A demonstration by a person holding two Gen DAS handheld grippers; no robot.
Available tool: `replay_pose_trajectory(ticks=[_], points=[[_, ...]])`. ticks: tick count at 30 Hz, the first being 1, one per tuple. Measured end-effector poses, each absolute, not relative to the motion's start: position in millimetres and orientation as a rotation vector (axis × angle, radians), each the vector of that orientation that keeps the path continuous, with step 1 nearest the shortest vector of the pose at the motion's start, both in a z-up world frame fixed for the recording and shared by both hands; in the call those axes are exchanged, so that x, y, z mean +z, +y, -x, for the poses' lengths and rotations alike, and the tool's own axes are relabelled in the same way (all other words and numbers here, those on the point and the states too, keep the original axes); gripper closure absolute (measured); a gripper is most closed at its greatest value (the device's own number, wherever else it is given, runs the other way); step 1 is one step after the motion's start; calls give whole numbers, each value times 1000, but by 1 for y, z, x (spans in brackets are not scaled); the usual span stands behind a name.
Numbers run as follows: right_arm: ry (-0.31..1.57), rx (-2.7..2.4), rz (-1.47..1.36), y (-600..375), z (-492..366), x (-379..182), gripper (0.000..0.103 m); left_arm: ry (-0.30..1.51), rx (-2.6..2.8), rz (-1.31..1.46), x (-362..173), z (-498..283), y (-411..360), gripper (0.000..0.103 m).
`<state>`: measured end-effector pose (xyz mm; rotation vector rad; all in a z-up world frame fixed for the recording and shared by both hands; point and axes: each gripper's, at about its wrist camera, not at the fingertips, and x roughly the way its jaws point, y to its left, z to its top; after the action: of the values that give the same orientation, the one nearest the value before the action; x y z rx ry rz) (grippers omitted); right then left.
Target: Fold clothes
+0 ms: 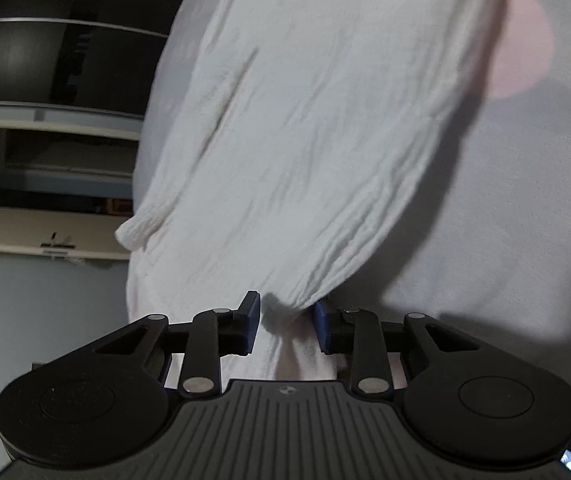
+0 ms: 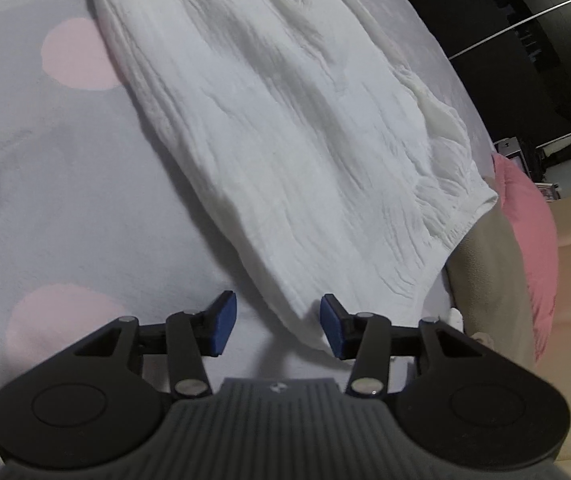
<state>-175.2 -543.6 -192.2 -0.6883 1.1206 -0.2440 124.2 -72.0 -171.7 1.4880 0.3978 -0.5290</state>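
- The white crinkled garment (image 2: 285, 140) lies spread on the polka-dot bedsheet (image 2: 45, 180): light, limp, creasing easily; best taken at corners or hems.
- Left gripper (image 1: 287, 320) sits low at its near corner, pads apart with cloth bunched between them.
- Right gripper (image 2: 277, 326), jaws apart, straddles the other near corner.

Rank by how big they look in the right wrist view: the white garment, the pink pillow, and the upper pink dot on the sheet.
1. white garment
2. pink pillow
3. upper pink dot
The pillow is partly hidden and near the warped edge, so its lead over the dot is unsure.
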Motion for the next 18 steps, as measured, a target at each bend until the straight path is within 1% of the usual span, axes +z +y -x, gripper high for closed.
replay_pose_trajectory(ticks=[1,2,5,6,7,11,18], points=[[1122,-264,702,-546,175,-192,59,399,-523,-1475,-169,-125,-72,84],[1123,-283,717,-548,174,-192,70,400,-520,-1463,-167,-126,-72,85],[1121,-316,704,-554,175,-191,86,402,-507,-1434,-162,-127,-72,89],[1110,-328,690,-556,175,-189,89,400,-501,-1423,-160,-127,-72,91],[1096,-341,674,-557,174,-187,94,400,-495,-1405,-157,-127,-72,91],[1003,-455,629,-563,170,-165,97,411,-465,-1299,-136,-132,-74,92],[900,-597,554,-579,145,-119,97,427,-417,-1130,-87,-154,-88,93]])
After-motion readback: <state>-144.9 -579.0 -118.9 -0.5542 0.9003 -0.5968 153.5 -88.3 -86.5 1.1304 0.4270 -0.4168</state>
